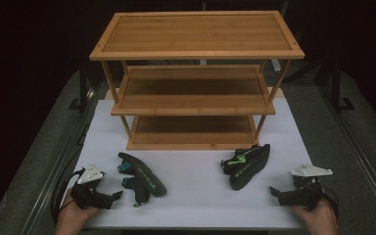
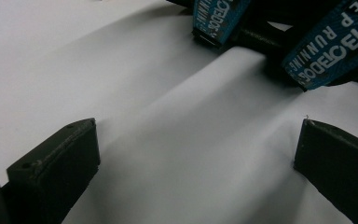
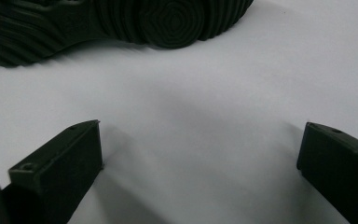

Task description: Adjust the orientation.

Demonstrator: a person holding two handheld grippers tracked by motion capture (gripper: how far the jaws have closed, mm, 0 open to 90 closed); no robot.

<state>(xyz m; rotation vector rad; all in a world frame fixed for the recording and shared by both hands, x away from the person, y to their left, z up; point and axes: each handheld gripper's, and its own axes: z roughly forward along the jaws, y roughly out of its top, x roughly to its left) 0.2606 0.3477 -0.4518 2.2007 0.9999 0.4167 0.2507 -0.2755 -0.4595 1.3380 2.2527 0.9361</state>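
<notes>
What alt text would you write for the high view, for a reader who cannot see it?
Two pairs of black shoes, one left and one right, lie on a white table before a three-tier bamboo rack. A person's hands hold the left gripper and right gripper open beside them.

You see wooden rack [image 1: 196,78], three shelves, standing at far end of white table top [image 1: 200,196]. Grey floor [image 1: 352,147] lies on both sides. Dark behind rack.
</notes>
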